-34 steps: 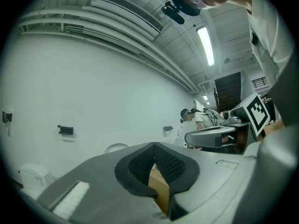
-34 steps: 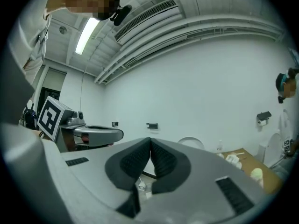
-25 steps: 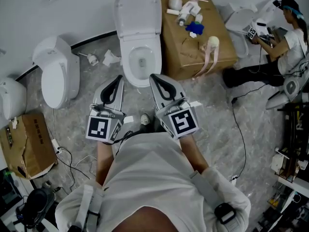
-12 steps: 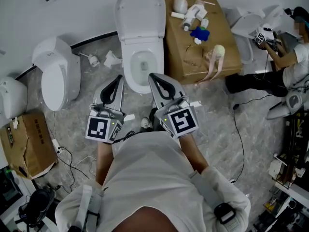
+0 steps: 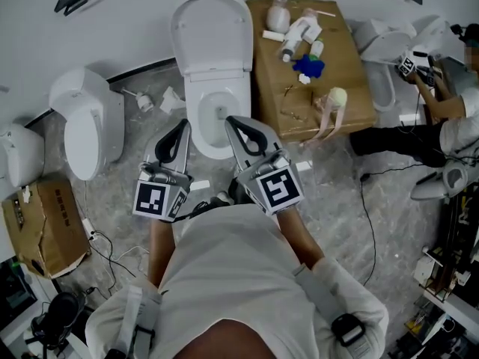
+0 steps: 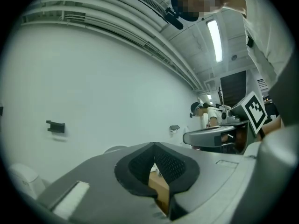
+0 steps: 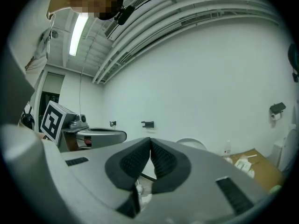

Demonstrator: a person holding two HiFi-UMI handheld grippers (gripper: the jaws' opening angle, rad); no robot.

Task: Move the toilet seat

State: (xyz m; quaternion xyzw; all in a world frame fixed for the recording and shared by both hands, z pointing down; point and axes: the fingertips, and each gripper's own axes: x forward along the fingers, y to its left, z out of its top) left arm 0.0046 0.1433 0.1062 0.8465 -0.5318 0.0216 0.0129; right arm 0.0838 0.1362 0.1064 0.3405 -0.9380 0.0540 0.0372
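In the head view, the left gripper [image 5: 178,129] and the right gripper [image 5: 236,126] are held side by side just in front of the person's chest, both pointing toward 12 o'clock. Each gripper's own view shows its grey jaws with black ribbed pads pressed together at the tips, with nothing between them (left [image 6: 153,146], right [image 7: 150,141]).

The white ceramic toilet [image 5: 217,118] stands on the grey marbled floor [image 5: 337,193] at 12 o'clock from the grippers. The right gripper's tip overlaps the near rim of the bowl, though contact cannot be judged. The white oval toilet seat [image 5: 209,28] is tipped up at the far end of the bowl, well apart from both grippers.

A brown cardboard box [image 5: 337,88] sits at 2 o'clock, just beside the toilet. A second white toilet [image 5: 86,122] stands at 9 o'clock.
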